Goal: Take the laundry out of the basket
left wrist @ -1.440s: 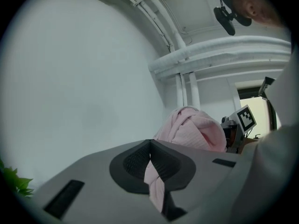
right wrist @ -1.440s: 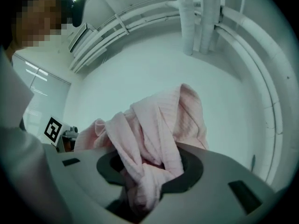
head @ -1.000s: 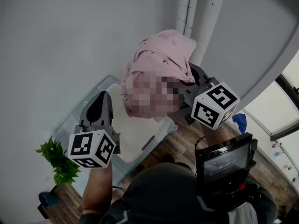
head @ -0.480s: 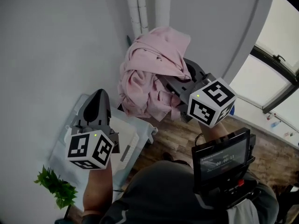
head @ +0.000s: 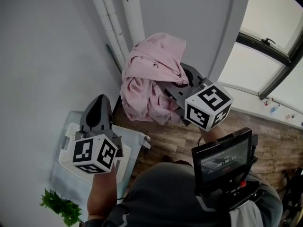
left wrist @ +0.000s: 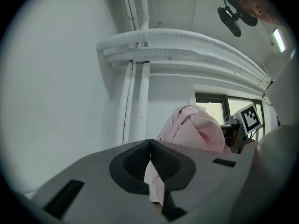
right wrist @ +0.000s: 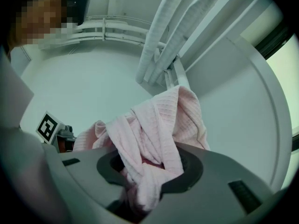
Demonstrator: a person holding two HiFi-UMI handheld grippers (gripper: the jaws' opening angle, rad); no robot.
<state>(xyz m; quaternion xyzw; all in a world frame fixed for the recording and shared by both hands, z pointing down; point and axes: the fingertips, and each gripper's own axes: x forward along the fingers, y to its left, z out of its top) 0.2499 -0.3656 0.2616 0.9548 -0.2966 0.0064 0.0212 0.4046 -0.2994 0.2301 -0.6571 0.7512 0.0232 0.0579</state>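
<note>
Right gripper (head: 175, 91) jaws clamped on bunched pink garment (head: 151, 74), held high above basket (head: 138, 139). Left gripper (head: 101, 102) jaws together, empty. Setting down remains; basket contents unclear.

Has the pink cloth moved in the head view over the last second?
Yes. Gripped by the right tongs, the pink cloth went right: from overlapping the basket, left of the wall pipes, to right of them, clear of the basket.

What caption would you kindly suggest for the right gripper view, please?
Right claw shut on a bunched pink garment before white pipes.
</note>
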